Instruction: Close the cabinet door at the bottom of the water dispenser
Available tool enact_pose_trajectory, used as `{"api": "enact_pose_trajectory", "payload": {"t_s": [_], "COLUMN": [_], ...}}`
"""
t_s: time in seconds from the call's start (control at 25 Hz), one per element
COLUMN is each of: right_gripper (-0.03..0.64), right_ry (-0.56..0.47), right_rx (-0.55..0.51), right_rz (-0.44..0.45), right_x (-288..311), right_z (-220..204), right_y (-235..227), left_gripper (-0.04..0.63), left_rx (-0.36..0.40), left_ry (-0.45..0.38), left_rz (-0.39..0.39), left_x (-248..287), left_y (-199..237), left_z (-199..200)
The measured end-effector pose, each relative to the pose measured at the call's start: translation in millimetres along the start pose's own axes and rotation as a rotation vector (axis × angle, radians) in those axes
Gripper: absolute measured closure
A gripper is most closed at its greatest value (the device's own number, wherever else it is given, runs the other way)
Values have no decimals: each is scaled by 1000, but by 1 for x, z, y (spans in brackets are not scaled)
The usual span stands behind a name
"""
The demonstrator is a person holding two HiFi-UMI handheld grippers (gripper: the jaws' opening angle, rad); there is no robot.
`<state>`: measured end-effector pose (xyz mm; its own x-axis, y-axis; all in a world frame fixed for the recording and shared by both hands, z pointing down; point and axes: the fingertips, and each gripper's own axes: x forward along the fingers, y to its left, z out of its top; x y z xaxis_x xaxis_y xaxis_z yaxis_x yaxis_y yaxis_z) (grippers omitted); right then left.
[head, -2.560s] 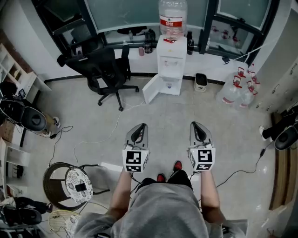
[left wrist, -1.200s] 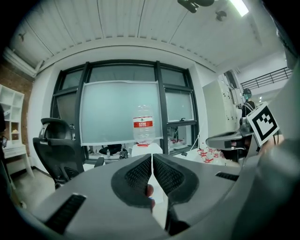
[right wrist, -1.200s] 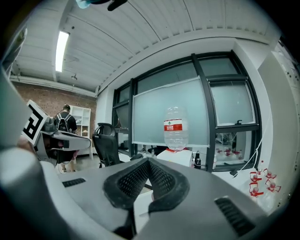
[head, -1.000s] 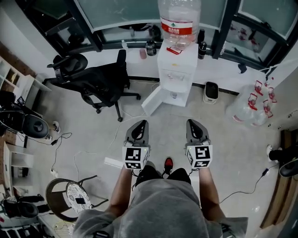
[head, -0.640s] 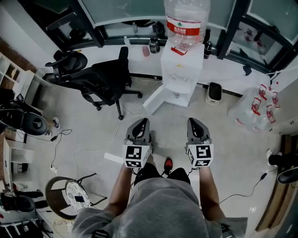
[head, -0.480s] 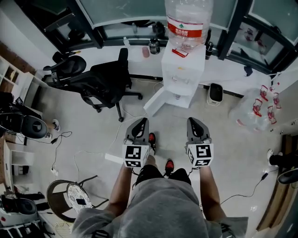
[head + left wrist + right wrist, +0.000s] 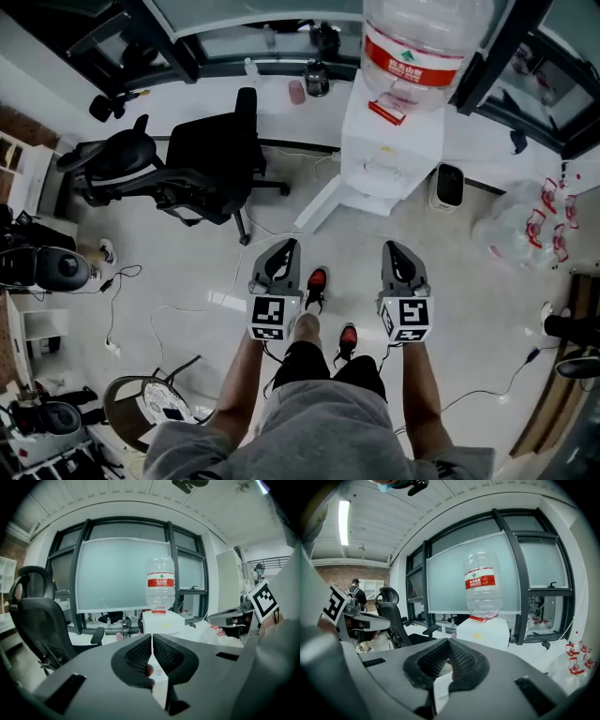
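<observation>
The white water dispenser (image 7: 392, 150) stands against the window wall with a large clear bottle (image 7: 422, 47) on top. Its bottom cabinet door (image 7: 322, 206) hangs open, swung out to the left. My left gripper (image 7: 284, 246) and right gripper (image 7: 396, 248) are held side by side over the floor, well short of the door, both shut with nothing in them. The left gripper view has the dispenser (image 7: 161, 621) just above the shut left gripper (image 7: 152, 637). Beyond the shut right gripper (image 7: 449, 644), the right gripper view shows the dispenser (image 7: 485, 627) too.
A black office chair (image 7: 187, 169) stands left of the open door. A small white appliance (image 7: 450, 186) sits right of the dispenser, and bagged empty bottles (image 7: 530, 220) lie further right. Cables trail over the floor (image 7: 141, 272). My red shoes (image 7: 317, 279) are between the grippers.
The person has stepped toward the dispenser, which now looks larger and closer. Both grippers have come forward with it, still shut and side by side.
</observation>
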<state>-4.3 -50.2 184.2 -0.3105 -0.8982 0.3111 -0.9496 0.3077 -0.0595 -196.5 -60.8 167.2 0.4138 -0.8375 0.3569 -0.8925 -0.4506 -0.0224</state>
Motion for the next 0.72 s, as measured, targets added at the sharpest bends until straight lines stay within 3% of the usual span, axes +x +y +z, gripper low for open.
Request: {"api": "enact_pose_trajectory", "payload": {"t_s": [0.44, 0.72], "right_gripper": [600, 600], "right_ry": [148, 273], "right_rx": [64, 119], "right_rz": [-2, 5], "right_x": [140, 189], "right_z": [-86, -172], "right_y": [-13, -13], "left_gripper": [565, 565], "left_rx": [-55, -76], "left_ry": [166, 254], "left_rz": [-54, -90], "left_x": [128, 181], "left_y": [58, 78], "left_z": [-107, -188]}}
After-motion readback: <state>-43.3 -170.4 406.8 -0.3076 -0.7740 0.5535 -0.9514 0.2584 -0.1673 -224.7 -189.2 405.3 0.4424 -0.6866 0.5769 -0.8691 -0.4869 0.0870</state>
